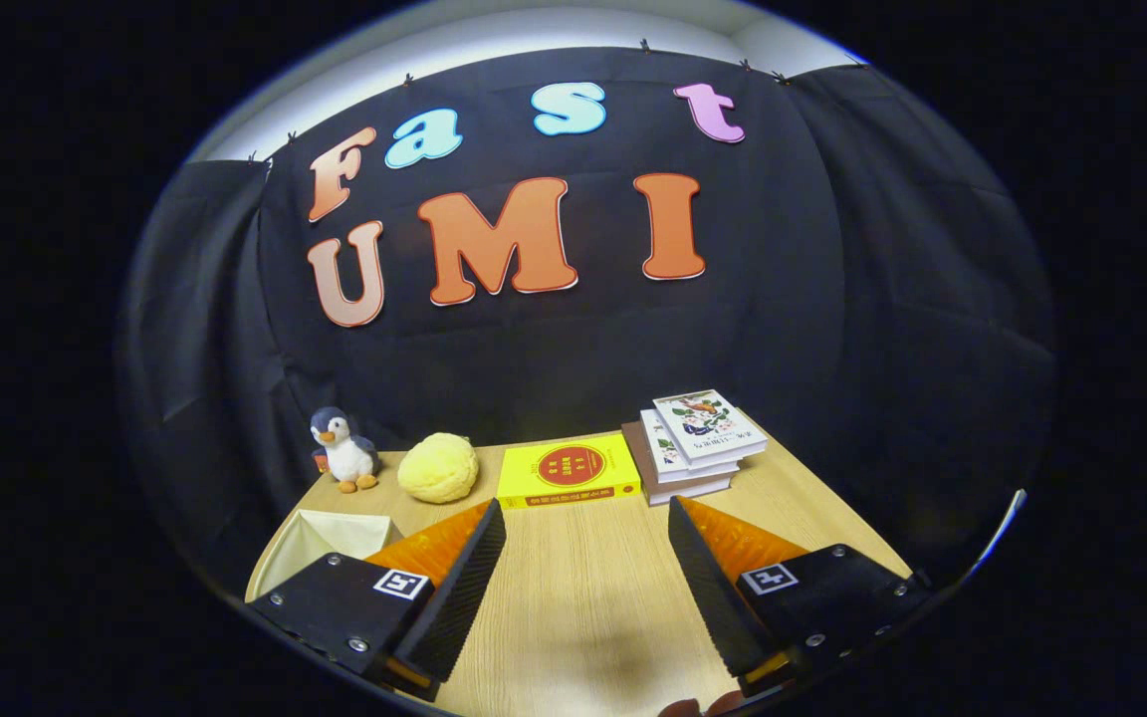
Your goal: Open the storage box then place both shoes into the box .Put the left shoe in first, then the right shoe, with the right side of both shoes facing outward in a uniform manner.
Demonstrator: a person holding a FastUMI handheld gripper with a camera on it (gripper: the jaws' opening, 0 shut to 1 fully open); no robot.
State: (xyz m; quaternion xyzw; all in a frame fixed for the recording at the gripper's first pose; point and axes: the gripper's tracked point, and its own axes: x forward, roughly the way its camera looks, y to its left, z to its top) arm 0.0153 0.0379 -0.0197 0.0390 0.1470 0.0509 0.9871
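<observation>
Firstly, table (583, 597): pale wood grain, stretching from the yellow book toward the camera, bare between the fingers.
Gripper (585, 510): fingers spread wide apart, clamped on nothing, tips just short of the yellow book's near edge, hovering over the wood.
Stack of books (695, 443): just right of the yellow book, touching or nearly so, top cover slewed at an angle.
Yellow book (569, 473): lying flat at the far side of the table, straight ahead of the gap between the fingers.
Cream thing (330, 543): left of the yellow book and nearer the camera, partly behind the left finger; folded, thin-walled, open at the top. Possibly the storage box, but cannot tell.
Fluffy yellow ball (438, 468): just left of the yellow book.
Toy penguin (343, 450): upright, further left of the yellow book, beyond the ball.
Shoes: whereabouts not to be told from this view.
Handling, box: if the cream thing, probably light and soft-sided, apt to slide or buckle; best pinched at a rim or flap edge, gently.
Handling, shoes: likely light, with yielding uppers and stiff soles; best pinched at the heel collar.
</observation>
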